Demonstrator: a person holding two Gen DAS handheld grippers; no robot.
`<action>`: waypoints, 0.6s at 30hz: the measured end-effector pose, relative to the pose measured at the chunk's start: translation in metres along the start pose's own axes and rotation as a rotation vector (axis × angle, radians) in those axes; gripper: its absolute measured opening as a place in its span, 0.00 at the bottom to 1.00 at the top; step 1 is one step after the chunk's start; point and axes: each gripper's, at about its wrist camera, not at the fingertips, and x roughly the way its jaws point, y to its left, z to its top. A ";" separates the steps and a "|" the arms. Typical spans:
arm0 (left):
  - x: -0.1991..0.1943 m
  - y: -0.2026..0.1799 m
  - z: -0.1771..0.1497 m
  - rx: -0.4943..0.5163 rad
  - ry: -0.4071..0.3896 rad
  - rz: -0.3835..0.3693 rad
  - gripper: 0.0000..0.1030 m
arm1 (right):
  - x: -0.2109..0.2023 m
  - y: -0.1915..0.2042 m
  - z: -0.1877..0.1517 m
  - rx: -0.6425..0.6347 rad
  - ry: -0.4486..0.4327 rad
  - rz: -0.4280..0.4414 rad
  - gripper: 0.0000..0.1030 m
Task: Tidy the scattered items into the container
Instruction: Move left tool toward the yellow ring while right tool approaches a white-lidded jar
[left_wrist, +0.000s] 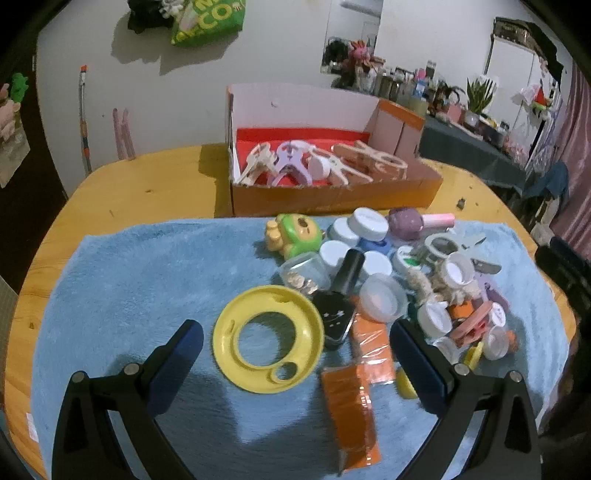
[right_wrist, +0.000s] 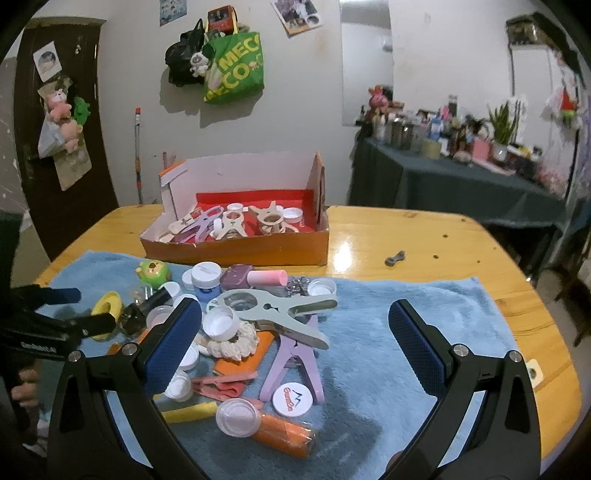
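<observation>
Both grippers hover over the fluffy blue towel (left_wrist: 129, 280) on the yellow wooden table (right_wrist: 424, 236). The left gripper (left_wrist: 295, 343) has its fingers spread wide and empty, bracketing the flat yellow plastic ring (left_wrist: 267, 338). The right gripper (right_wrist: 295, 325) is likewise spread wide and holds nothing; the grey-green plastic clothes peg (right_wrist: 273, 314) and the lilac plastic clothes peg (right_wrist: 291, 365) lie between its fingers. The orange cardboard box with a red lining (right_wrist: 236, 251) stands beyond the towel and already contains several pegs and caps.

Risks from this position:
- The ring lies flat on deep pile. A pinch across its width may slide off its rim or gather towel fibres.
- The black glossy bottle (left_wrist: 338, 302) touches the ring's far edge and may be dragged along.
- The two pegs overlap, so closing on one may lift or flip the other.
- The white screw caps (right_wrist: 221, 323) sit loosely stacked and may roll away.

Limits of view: the cellophane-wrapped orange block (left_wrist: 351, 402) is motion-blurred. Items deep in the pile cannot be identified. The box's near wall hides part of its floor.
</observation>
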 end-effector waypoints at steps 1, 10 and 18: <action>0.002 0.002 0.001 0.001 0.010 -0.003 1.00 | 0.002 -0.003 0.003 0.008 0.015 0.009 1.00; 0.005 0.017 0.004 0.054 0.083 -0.040 1.00 | 0.003 -0.022 0.015 0.048 0.039 0.003 1.00; 0.011 0.042 0.011 0.019 0.127 -0.144 0.99 | 0.008 -0.024 0.016 0.068 0.053 0.020 1.00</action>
